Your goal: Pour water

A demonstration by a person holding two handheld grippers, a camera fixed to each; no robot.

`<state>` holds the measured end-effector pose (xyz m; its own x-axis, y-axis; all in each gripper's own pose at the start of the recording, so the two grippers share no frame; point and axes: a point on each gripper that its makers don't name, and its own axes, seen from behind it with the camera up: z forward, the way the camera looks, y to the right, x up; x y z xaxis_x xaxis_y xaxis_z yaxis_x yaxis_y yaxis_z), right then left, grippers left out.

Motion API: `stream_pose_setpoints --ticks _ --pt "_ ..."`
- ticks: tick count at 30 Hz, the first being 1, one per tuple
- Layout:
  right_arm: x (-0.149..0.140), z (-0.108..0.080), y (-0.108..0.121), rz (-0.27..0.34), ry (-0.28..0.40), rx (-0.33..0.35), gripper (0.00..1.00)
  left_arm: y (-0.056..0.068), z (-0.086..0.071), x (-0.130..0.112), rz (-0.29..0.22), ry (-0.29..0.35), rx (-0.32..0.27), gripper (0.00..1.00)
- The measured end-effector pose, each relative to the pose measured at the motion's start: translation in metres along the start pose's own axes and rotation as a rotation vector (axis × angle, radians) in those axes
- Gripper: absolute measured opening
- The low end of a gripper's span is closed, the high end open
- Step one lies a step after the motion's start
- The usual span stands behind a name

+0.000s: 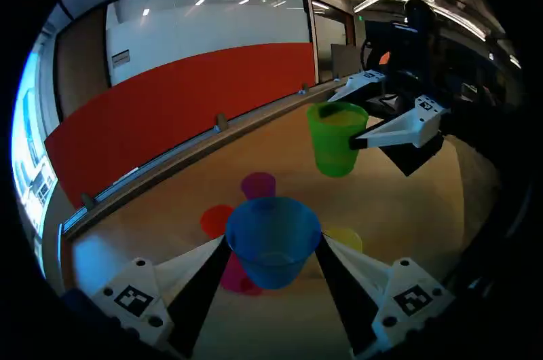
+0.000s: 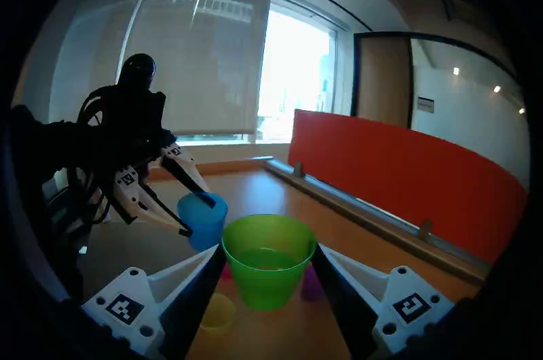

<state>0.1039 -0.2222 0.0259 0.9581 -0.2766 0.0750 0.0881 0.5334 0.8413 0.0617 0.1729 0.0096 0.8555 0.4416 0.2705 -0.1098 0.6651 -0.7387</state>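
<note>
A blue cup [image 1: 271, 261] stands upright between the fingers of my left gripper [image 1: 273, 241], which is shut on it above the wooden table. Farther off to the right, a green cup [image 1: 334, 142] is held upright in the air by my right gripper [image 1: 341, 122]. In the right gripper view, the green cup [image 2: 268, 278] sits between the fingers of the right gripper [image 2: 269, 255] with liquid in its lower part. Beyond it to the left, the left gripper [image 2: 197, 214] grips the blue cup [image 2: 203, 221]. The two cups are apart.
Small cups stand on the table [image 1: 407, 204] below the grippers: purple [image 1: 258, 185], red [image 1: 216, 219], yellow [image 1: 345, 238] and pink [image 1: 235, 277]. A red partition [image 1: 176, 102] with a rail runs along the table's far edge. A bright window [image 2: 295, 81] lies behind.
</note>
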Motion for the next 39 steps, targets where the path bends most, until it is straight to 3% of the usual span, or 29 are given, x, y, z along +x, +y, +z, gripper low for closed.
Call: stream_pose_setpoints --ticks 17,24,39 --pt "-0.032 -0.003 0.006 0.017 -0.059 0.006 0.92 0.02 0.008 -0.041 0.023 -0.099 -0.063 0.87" --pt "-0.045 -0.004 0.007 0.027 -0.082 0.012 0.92 0.029 0.014 -0.059 0.008 -0.132 -0.089 0.87" --pt "-0.066 -0.001 0.009 0.021 -0.121 0.014 0.92 0.034 0.026 -0.092 0.01 -0.207 -0.116 0.87"
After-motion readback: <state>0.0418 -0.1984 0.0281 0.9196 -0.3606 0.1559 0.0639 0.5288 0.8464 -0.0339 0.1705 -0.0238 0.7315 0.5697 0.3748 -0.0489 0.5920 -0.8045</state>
